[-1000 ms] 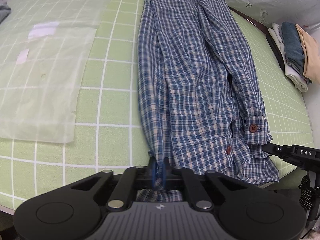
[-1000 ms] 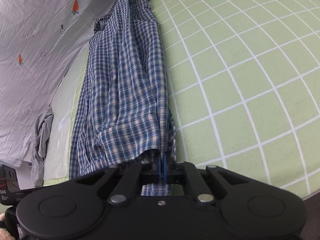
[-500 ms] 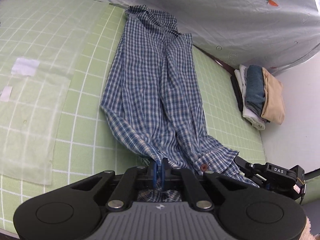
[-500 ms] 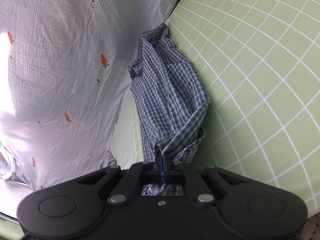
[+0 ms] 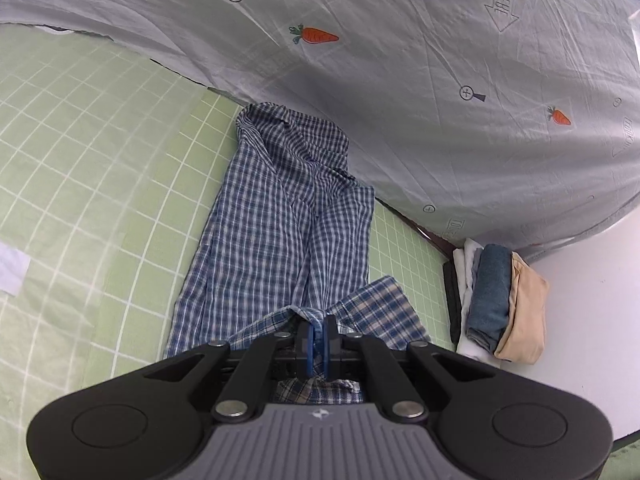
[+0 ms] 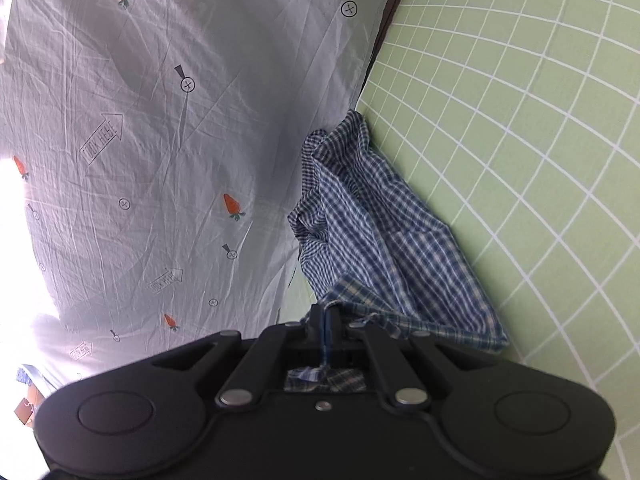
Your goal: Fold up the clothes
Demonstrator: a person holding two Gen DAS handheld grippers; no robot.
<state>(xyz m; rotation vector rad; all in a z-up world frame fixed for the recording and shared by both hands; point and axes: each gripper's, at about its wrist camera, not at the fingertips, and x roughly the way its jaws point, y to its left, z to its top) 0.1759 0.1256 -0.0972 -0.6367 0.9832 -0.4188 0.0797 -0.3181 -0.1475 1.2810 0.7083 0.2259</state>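
Blue checked shirt (image 5: 276,232) lay on the green grid mat (image 5: 92,168), its near end lifted. Left gripper (image 5: 317,334) and right gripper (image 6: 327,320) both pinched the cloth tight.

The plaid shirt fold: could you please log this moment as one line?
left gripper: shut on plaid shirt | right gripper: shut on shirt | hem raised over green grid mat | fold unfinished
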